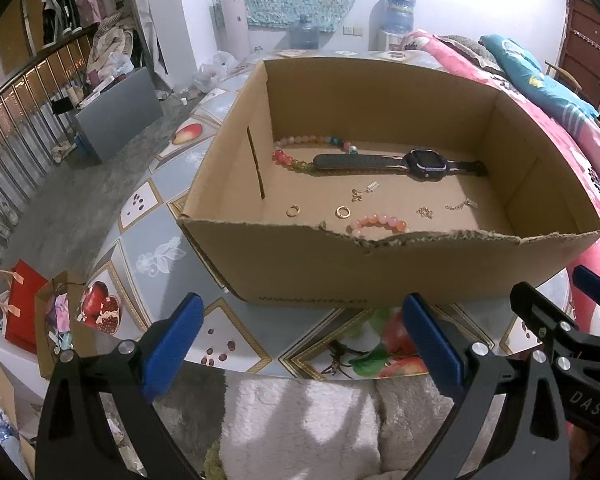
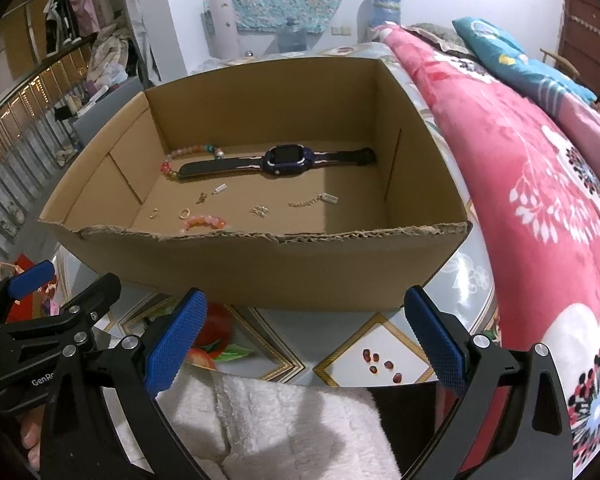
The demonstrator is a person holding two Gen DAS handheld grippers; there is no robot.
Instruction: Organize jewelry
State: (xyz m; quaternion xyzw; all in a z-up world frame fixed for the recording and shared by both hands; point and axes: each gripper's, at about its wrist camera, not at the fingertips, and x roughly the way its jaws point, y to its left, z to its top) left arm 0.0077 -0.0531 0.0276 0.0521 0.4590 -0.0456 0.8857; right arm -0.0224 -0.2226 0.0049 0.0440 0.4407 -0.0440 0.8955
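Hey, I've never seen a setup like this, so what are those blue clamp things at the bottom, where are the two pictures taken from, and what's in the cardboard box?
The blue clamps are two hand-held grippers; no robot is involved. Each carries a camera looking along its fingers, so one picture comes from the left gripper and the other from the right gripper. Both are open and hold nothing.

Ahead, on a fruit-patterned table, stands an open cardboard box. Inside lie a dark watch, a multicoloured bead bracelet, a pink bead bracelet, two gold rings, a short chain and some tiny metal pieces. A pink floral blanket lies to the right.
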